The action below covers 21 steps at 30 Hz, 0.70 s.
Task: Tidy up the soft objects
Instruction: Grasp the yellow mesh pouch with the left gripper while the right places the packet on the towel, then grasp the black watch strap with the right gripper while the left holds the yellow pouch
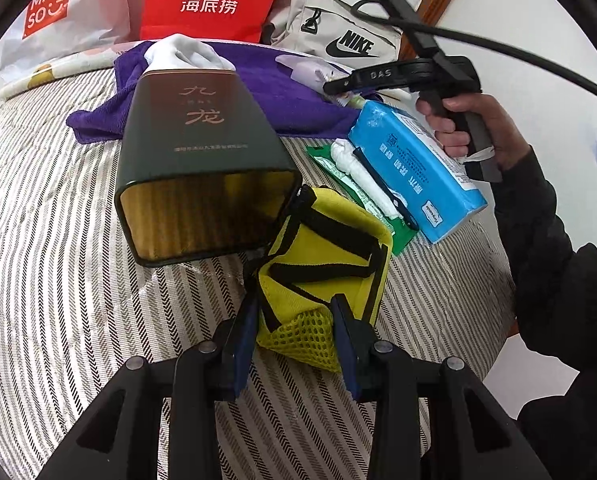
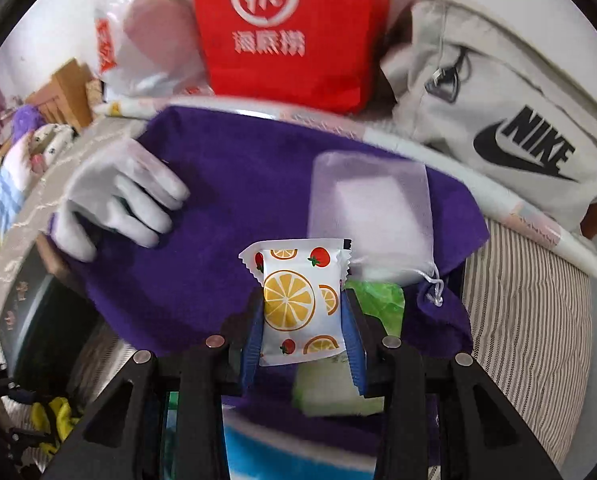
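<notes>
My left gripper [image 1: 294,312] is shut on a yellow pouch [image 1: 322,264] with black straps and a mesh corner, held just above the striped bedcover beside a dark tin box [image 1: 202,160] lying on its side. My right gripper [image 2: 302,312] is shut on a white packet [image 2: 298,300] printed with orange slices, held over a purple towel [image 2: 226,208]. A white glove [image 2: 126,196] and a sheer drawstring bag [image 2: 370,208] lie on the towel. The right gripper [image 1: 338,86] also shows in the left wrist view, over the towel [image 1: 266,84].
A blue tissue pack [image 1: 414,168], a rolled white cloth [image 1: 362,172] and a green packet [image 1: 338,184] lie right of the tin. A red bag [image 2: 290,28], a Miniso plastic bag [image 1: 58,8] and a grey Nike bag [image 2: 510,112] stand at the back. The striped cover [image 1: 58,240] spreads left.
</notes>
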Motion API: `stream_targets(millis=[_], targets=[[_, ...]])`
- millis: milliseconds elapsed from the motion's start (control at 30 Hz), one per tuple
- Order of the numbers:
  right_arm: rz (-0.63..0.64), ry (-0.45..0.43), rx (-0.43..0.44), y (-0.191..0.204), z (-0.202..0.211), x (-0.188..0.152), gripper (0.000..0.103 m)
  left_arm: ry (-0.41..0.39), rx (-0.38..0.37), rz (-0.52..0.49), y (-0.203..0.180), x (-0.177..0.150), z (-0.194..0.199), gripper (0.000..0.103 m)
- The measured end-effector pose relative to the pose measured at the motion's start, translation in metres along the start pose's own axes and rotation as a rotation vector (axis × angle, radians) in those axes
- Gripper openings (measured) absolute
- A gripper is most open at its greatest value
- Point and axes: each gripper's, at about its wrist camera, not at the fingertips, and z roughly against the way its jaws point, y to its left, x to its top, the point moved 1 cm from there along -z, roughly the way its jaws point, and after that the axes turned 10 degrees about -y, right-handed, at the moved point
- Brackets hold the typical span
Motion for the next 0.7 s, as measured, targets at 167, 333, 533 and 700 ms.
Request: stream_targets(millis=[167, 333, 533, 700], targets=[[0.006, 0.022, -0.004, 0.000, -0.002, -0.001, 0.042, -0.022, -0.012, 0.004, 0.001, -0.002, 0.002, 0.035], [0.034, 0.029, -0.015, 0.003, -0.003, -0.001, 0.054, -0.029, -0.008, 0.002, -0.001, -0.003, 0.003, 0.034], [0.071, -0.037, -0.035, 0.008, 0.013, 0.002, 0.068, -0.038, 0.001, 0.006, -0.001, -0.004, 0.010, 0.034], [0.056, -0.072, -0.041, 0.007, 0.034, 0.000, 0.074, -0.060, -0.002, 0.010, -0.003, -0.005, 0.022, 0.034]])
